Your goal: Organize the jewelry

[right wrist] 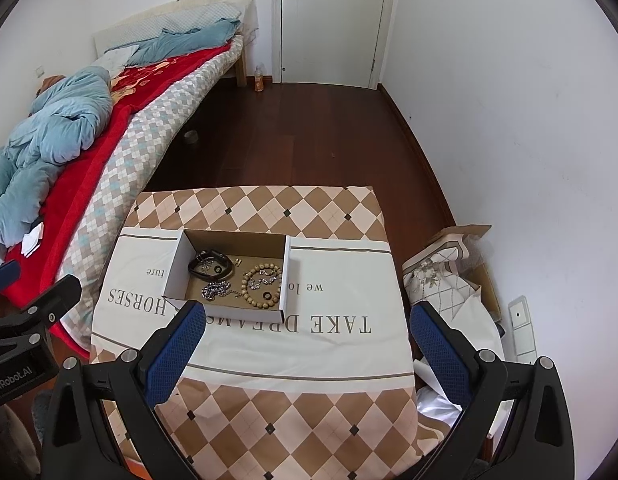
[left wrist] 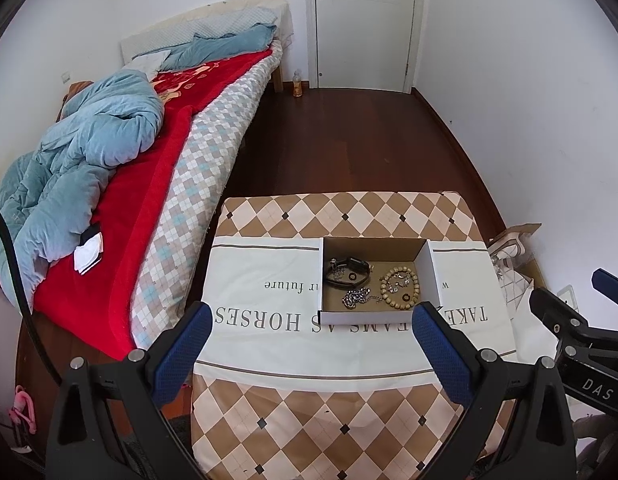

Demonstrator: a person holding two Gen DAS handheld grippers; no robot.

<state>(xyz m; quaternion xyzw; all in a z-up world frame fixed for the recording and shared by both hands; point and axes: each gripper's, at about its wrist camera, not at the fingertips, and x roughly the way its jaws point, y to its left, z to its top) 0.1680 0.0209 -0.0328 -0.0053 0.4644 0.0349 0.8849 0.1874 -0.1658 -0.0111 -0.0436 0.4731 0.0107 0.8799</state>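
Observation:
An open cardboard box [left wrist: 431, 270] [right wrist: 177, 268] sits on a cloth-covered table. Inside it lie a black watch [left wrist: 351, 270] [right wrist: 211, 266], a silver chain [left wrist: 355, 298] [right wrist: 215, 290], a wooden bead bracelet [left wrist: 401, 286] [right wrist: 263, 284], small dark rings and silver pieces. My left gripper [left wrist: 312, 316] is open and empty, above the table just in front of the box. My right gripper [right wrist: 308, 314] is open and empty, in front of the box and to its right. The right gripper also shows at the right edge of the left wrist view [left wrist: 569, 312].
The table [left wrist: 309, 420] [right wrist: 293, 420] has a checkered cloth with a white printed panel. A bed [left wrist: 157, 184] [right wrist: 109, 152] with red blanket and blue duvet stands at left. Folded cloth and cardboard [right wrist: 449, 272] lie on the floor at right. A bottle [left wrist: 297, 84] stands by the door.

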